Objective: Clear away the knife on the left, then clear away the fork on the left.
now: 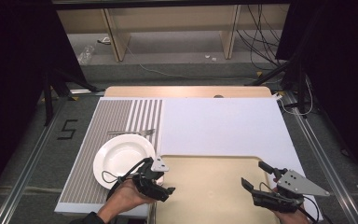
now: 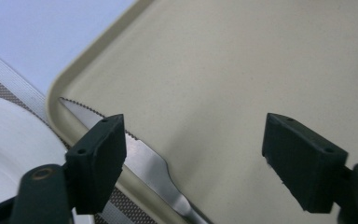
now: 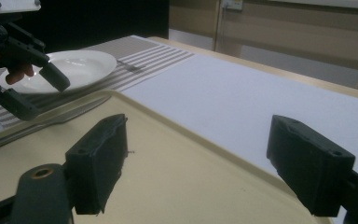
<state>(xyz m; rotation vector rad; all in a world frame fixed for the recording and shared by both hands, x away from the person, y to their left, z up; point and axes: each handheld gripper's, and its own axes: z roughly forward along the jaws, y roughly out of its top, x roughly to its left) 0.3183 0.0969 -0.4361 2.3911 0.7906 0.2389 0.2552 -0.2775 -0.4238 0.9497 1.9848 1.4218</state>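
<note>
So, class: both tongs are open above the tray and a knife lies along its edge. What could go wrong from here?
1. The knife lies across the raised rim of the tray, so it may rock or slide when the open left tongs close on it.
2. The white plate sits right beside the left tongs, so a sideways move might knock it.
3. The serrated blade could scratch the tray if dragged.

Left gripper (image 2: 193,140) black jaws wide apart, nothing between them, above the beige plastic tray (image 2: 242,70). Serrated silver metal knife (image 2: 140,156) lies along the tray's rim, partly hidden behind the left jaw. Round white plate (image 2: 9,144) just beside the tray, on a grey-and-white striped placemat (image 2: 9,88).
</note>
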